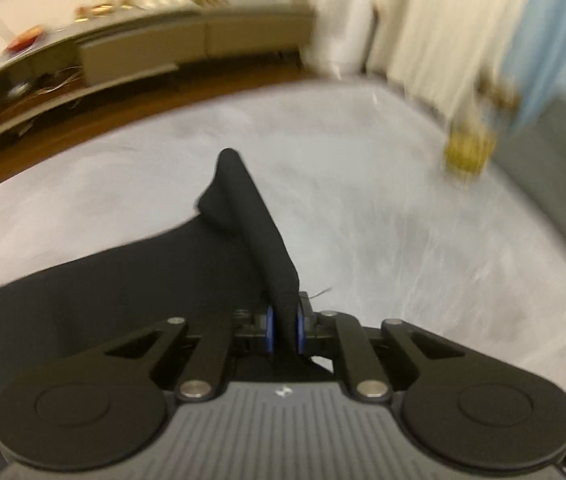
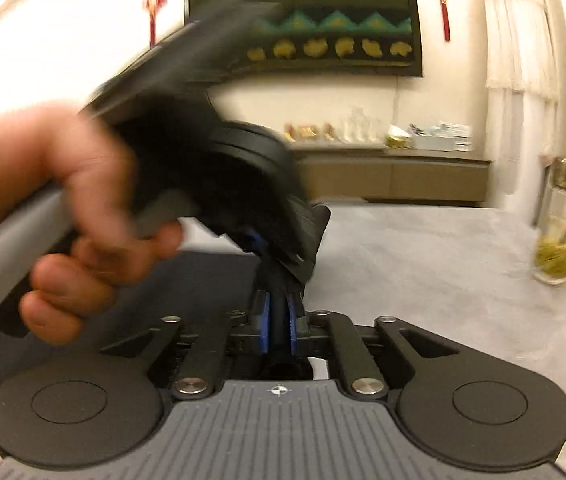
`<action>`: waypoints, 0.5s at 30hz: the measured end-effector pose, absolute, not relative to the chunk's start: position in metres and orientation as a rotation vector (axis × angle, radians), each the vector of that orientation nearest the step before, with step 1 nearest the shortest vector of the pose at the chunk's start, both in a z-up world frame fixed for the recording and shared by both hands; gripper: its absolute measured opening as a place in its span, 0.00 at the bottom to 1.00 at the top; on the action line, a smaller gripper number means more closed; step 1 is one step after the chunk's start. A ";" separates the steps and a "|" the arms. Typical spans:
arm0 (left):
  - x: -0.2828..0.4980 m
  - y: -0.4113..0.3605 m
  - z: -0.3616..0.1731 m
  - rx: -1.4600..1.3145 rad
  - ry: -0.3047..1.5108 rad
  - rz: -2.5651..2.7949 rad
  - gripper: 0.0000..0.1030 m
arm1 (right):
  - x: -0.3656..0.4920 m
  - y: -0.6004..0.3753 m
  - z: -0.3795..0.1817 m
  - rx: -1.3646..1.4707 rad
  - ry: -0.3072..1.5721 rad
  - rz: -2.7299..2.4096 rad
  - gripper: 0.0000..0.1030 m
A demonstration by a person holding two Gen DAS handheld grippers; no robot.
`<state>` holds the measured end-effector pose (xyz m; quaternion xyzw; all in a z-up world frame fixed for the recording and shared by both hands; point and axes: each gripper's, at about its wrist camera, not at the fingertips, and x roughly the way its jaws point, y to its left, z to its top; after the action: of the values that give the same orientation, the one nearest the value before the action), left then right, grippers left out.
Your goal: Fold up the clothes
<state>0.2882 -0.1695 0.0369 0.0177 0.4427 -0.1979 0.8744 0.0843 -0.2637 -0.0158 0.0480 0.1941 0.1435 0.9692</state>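
A black garment (image 1: 83, 280) lies on the grey cloth-covered surface (image 1: 363, 168), spreading to the left. One ridge of it (image 1: 251, 208) rises up into my left gripper (image 1: 285, 312), whose blue pads are shut on the fabric. In the right wrist view, my right gripper (image 2: 279, 316) also has black fabric pinched between its blue pads. The left gripper (image 2: 279, 256) comes in from the upper left, held by a hand (image 2: 63, 200). Its tips sit just above the right gripper's, over the same bunch of garment (image 2: 211, 280). Both views are blurred by motion.
A glass bottle with yellow-green contents (image 2: 559, 232) (image 1: 469, 148) stands on the surface at the right. A low cabinet (image 2: 395, 176) (image 1: 143, 52) with small items runs along the far wall. Pale curtains (image 2: 523, 40) hang on the right. A grey block (image 1: 563, 168) borders the right edge.
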 end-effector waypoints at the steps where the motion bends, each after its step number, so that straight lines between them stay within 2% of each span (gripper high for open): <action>1: 0.281 -0.145 0.049 -0.013 0.896 -0.398 0.09 | 0.081 -0.268 -0.012 0.161 0.380 0.325 0.58; 2: 0.273 -0.117 0.060 -0.064 0.874 -0.378 0.09 | 0.080 -0.269 -0.010 0.213 0.378 0.365 0.65; 6: 0.262 -0.006 0.048 -0.216 0.916 -0.272 0.12 | 0.081 -0.261 -0.010 0.329 0.424 0.483 0.66; 7: 0.263 0.009 0.035 -0.234 0.951 -0.257 0.20 | 0.085 -0.253 -0.014 0.320 0.452 0.488 0.66; 8: 0.261 0.021 0.023 -0.236 0.974 -0.217 0.32 | 0.087 -0.245 -0.018 0.305 0.481 0.493 0.65; 10: 0.255 0.039 0.002 -0.263 0.999 -0.173 0.43 | 0.090 -0.228 -0.025 0.267 0.534 0.500 0.63; 13: 0.239 0.053 -0.017 -0.311 0.995 -0.176 0.47 | 0.089 -0.206 -0.035 0.190 0.580 0.499 0.57; 15: 0.231 0.053 -0.022 -0.294 0.985 -0.179 0.46 | 0.087 -0.196 -0.038 0.140 0.605 0.494 0.54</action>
<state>0.2310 0.0535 -0.0219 -0.1406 0.4704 -0.0853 0.8670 0.0870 -0.1965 -0.0381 0.0680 0.2946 0.2407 0.9223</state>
